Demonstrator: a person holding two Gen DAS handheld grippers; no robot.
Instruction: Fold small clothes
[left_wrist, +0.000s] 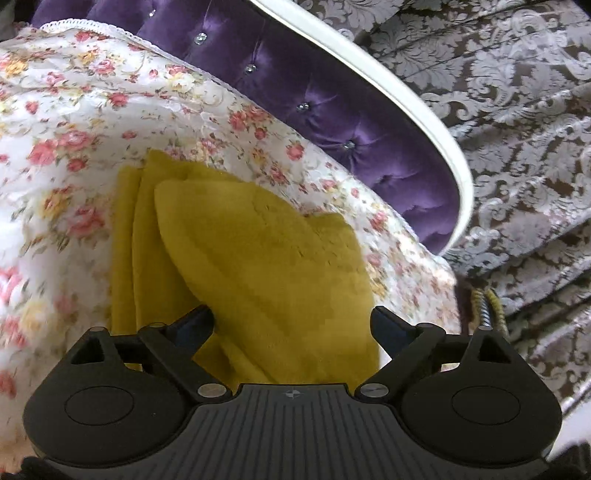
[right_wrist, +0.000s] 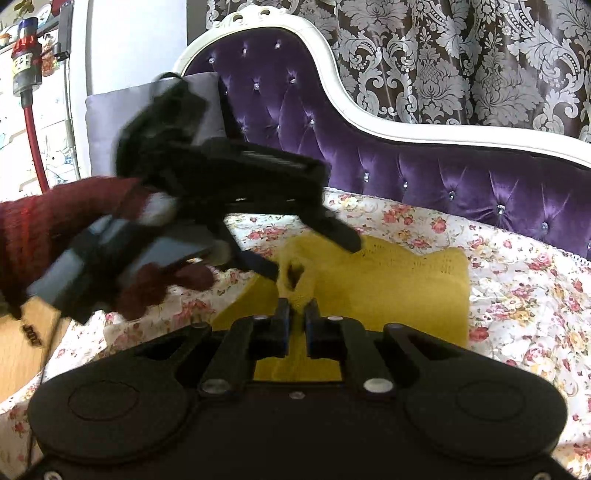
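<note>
**Yellow garment on floral sofa cover, right claw pinching it, left claw wide**

The yellow knit garment (right_wrist: 388, 280) lies on the floral cover (right_wrist: 517, 295) of the sofa seat, partly folded into overlapping layers; in the left wrist view the layers fan out as long rounded flaps. The right gripper (right_wrist: 297, 314) is clenched on a bunched-up bit of the yellow fabric at the garment's near edge, the fabric rising in a small lump just past the fingertips. The left gripper (left_wrist: 291, 319) is spread wide, released, with nothing pinched; the garment sits under and between its fingers, and whether the fingers touch the cloth is unclear. In the right wrist view the left gripper comes in from the left above the garment, blurred, carried by a hand (right_wrist: 162, 288) in a dark red glove and sleeve. Behind the seat are the purple tufted backrest (right_wrist: 424, 173) with white frame and a patterned curtain (right_wrist: 461, 55). A grey cushion (right_wrist: 110, 122) stands at the sofa's far-left end.
</note>
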